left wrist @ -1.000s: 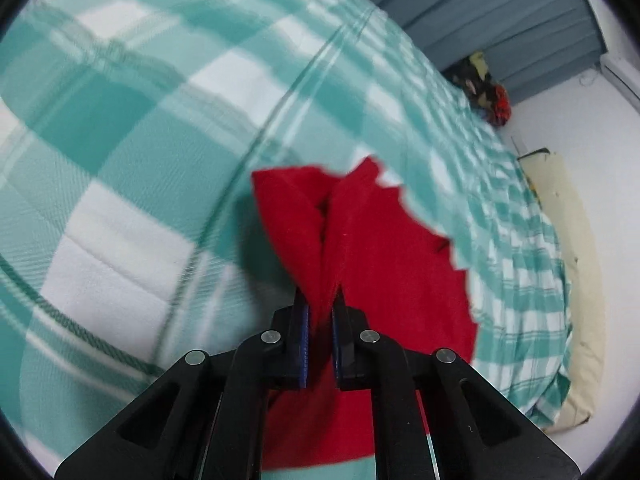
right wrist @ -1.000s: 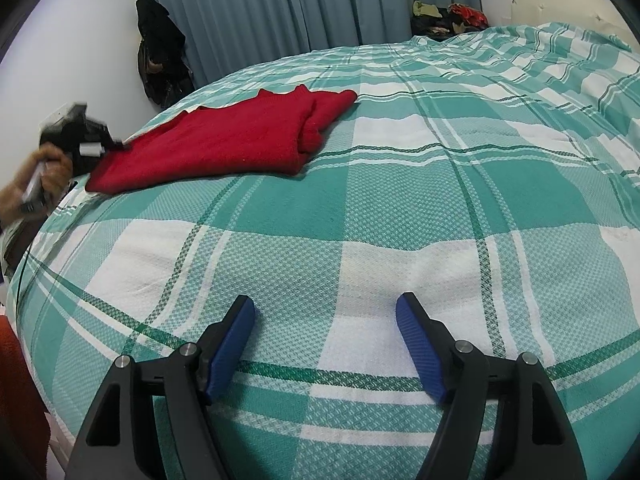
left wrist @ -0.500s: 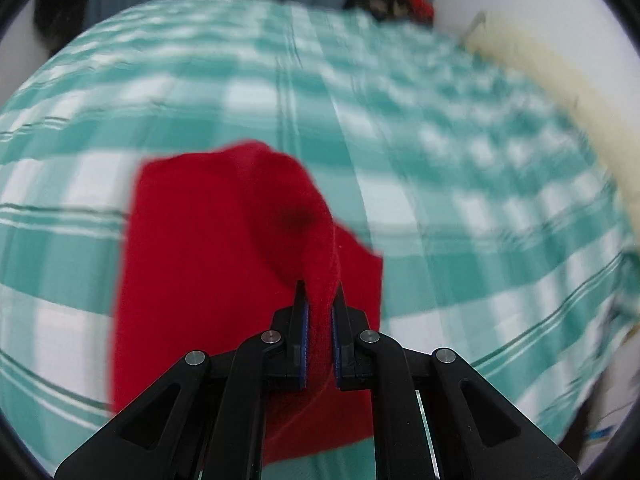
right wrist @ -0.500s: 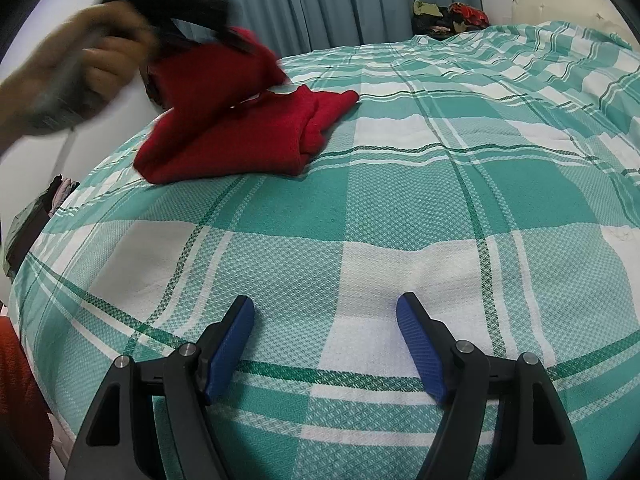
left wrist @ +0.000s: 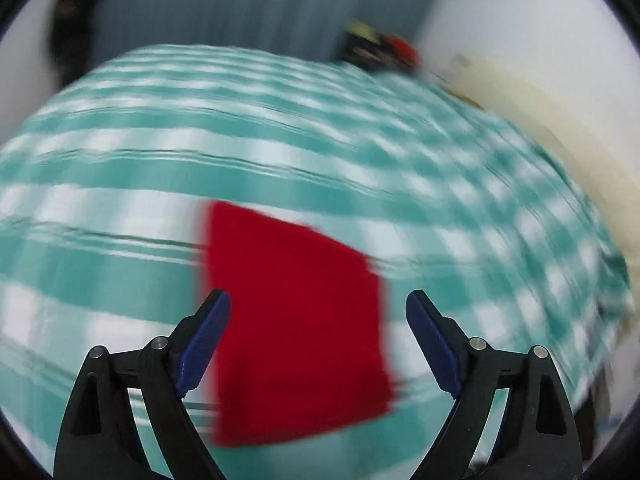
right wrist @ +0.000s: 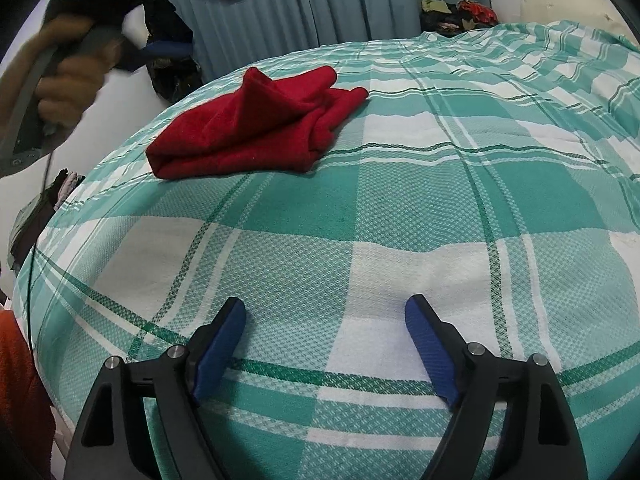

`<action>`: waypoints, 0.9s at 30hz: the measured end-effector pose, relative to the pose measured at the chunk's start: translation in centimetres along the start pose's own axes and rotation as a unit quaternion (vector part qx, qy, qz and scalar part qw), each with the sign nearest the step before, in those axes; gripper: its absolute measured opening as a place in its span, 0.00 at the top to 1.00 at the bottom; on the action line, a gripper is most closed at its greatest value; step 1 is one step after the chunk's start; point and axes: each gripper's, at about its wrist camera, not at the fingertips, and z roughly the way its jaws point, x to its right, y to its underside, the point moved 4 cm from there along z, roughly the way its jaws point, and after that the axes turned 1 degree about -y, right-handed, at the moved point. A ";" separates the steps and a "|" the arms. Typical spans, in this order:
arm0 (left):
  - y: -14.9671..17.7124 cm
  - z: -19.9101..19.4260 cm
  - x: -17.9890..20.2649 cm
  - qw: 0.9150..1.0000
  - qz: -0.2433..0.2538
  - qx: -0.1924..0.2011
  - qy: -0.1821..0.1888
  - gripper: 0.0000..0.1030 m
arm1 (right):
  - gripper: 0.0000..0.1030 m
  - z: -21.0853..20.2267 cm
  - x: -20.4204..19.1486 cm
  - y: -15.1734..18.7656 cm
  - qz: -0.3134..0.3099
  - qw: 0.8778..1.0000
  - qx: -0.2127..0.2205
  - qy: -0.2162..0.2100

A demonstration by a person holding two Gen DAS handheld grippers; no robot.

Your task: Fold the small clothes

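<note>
A red garment [right wrist: 256, 120] lies folded over on the green-and-white checked bedspread [right wrist: 360, 208], at the far left of the bed in the right wrist view. In the blurred left wrist view the red garment [left wrist: 296, 328] lies below and ahead of my left gripper [left wrist: 318, 338], which is open, empty and raised above it. My right gripper [right wrist: 326, 344] is open and empty, low over the near part of the bed, well apart from the garment. The left gripper also shows held in a hand at the upper left of the right wrist view [right wrist: 80, 40].
Blue-grey curtains [right wrist: 304, 4] hang behind the bed. A heap of clothes [right wrist: 460, 14] lies at the far corner, dark clothes [right wrist: 168, 52] hang by the curtain, and an orange-red fabric [right wrist: 20, 392] is at the near left edge.
My left gripper lifted one end of the red garment, laid it over the rest, opened and let go, then rose. The right gripper has not moved.
</note>
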 end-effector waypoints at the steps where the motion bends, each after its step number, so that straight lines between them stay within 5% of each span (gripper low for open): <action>1: 0.1 0.2 -2.2 1.000 -0.015 0.001 -0.027 0.21 | 0.20 0.0 0.0 0.0 -0.001 1.000 0.001 0.001; 4: 2.3 2.0 -3.6 0.999 0.003 -0.022 -0.048 0.33 | 0.20 0.1 -0.1 0.0 -0.001 1.000 0.001 0.003; 6: 5.2 4.3 -1.9 0.995 0.063 -0.046 -0.054 0.33 | 0.20 -0.1 -0.1 -0.2 -0.001 1.000 -0.009 0.004; 8: 9.0 7.1 0.4 0.983 0.144 -0.091 -0.069 0.30 | 0.21 -0.7 -0.2 -1.0 0.008 0.999 -0.036 0.007; 11: 11.4 6.5 1.8 0.969 0.212 -0.048 -0.115 0.23 | 0.22 -2.5 -0.1 -4.2 0.054 0.998 -0.029 -0.034; 15: 10.5 5.3 0.1 0.983 0.156 -0.063 -0.072 0.21 | 0.32 -2.5 -2.6 -12.4 0.039 0.994 0.016 -0.103; 18: 10.2 4.1 -1.7 0.989 0.119 -0.069 -0.045 0.21 | 0.51 1.3 -5.3 -16.5 0.008 0.988 -0.027 -0.152; 19: 10.4 3.9 -1.9 0.990 0.117 -0.068 -0.044 0.20 | 0.60 3.2 -5.9 -17.0 -0.004 0.988 -0.049 -0.148; 21: 11.2 2.8 -3.0 0.990 0.113 -0.068 -0.048 0.19 | 0.96 6.9 -6.4 -16.4 -0.024 0.983 -0.100 -0.154; 27: 10.8 0.0 -4.5 0.997 0.065 -0.033 -0.031 0.19 | 0.97 6.5 -2.2 -13.7 -0.001 0.987 -0.109 -0.120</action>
